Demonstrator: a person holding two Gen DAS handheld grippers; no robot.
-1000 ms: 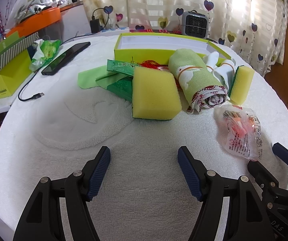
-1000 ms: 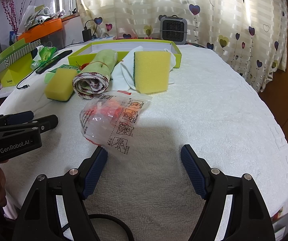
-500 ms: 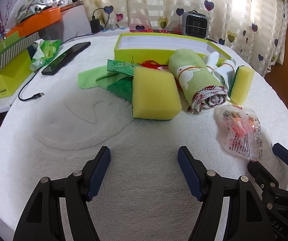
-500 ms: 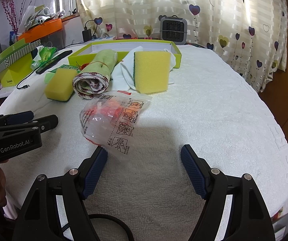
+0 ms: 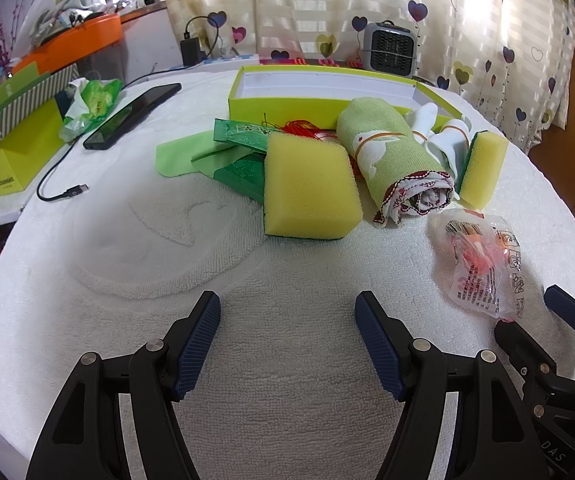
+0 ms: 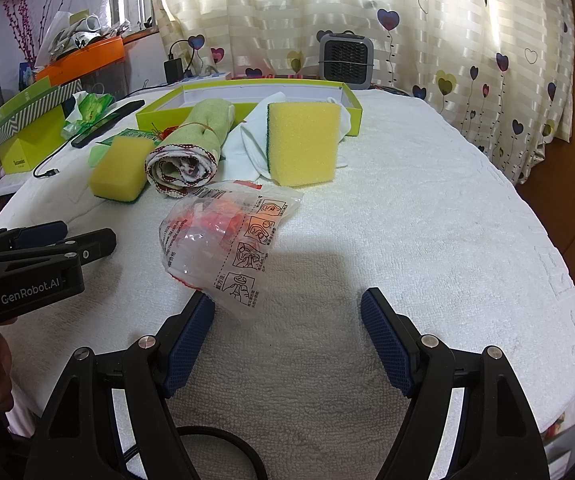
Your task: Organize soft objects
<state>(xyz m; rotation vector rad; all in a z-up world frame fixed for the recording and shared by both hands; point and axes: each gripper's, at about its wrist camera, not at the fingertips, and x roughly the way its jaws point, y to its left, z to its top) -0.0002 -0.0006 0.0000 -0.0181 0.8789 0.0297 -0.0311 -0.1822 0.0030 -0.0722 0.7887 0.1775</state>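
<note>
White towelling covers the table (image 5: 135,304), where a lime box (image 5: 287,104) sits at the far side. Before it a rolled green towel (image 5: 391,156) lies lengthwise toward the left gripper (image 5: 287,340), flanked by two yellow sponges (image 5: 307,192). Both the left and the right gripper (image 6: 287,340) gape wide and empty, an earplug packet (image 6: 227,240) touching the right one's left finger.

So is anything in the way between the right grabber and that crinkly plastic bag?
No. The right gripper is open, and the plastic bag lies on the white towel just ahead of its left finger, with nothing between them.
</note>
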